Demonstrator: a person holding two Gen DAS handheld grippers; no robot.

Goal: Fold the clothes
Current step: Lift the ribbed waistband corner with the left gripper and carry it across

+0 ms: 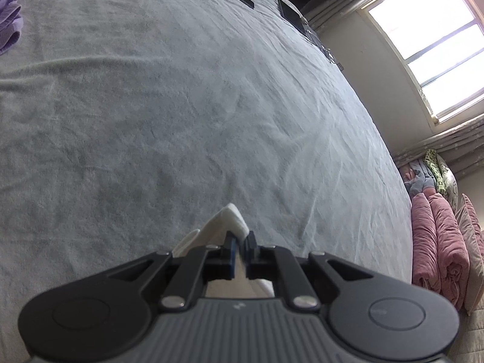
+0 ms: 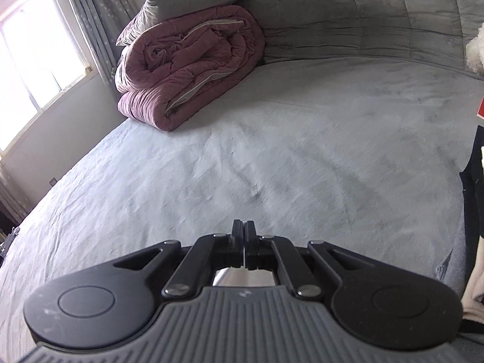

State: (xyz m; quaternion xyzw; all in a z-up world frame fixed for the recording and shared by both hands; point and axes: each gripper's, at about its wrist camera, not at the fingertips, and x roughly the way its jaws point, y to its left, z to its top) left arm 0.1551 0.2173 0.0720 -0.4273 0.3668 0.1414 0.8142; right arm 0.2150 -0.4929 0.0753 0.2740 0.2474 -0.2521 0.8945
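- My left gripper (image 1: 240, 242) pinches one white cloth (image 1: 225, 222), a corner poking ahead of its tips, lifted above the bed (image 1: 181, 106).
- My right gripper (image 2: 243, 230) is clenched; whether on fabric, I cannot tell.
- Fold stage: undecided, garment mostly hidden below.
- Count: one purple garment (image 1: 9, 9) far left; one rolled quilt (image 2: 187, 69) ahead.
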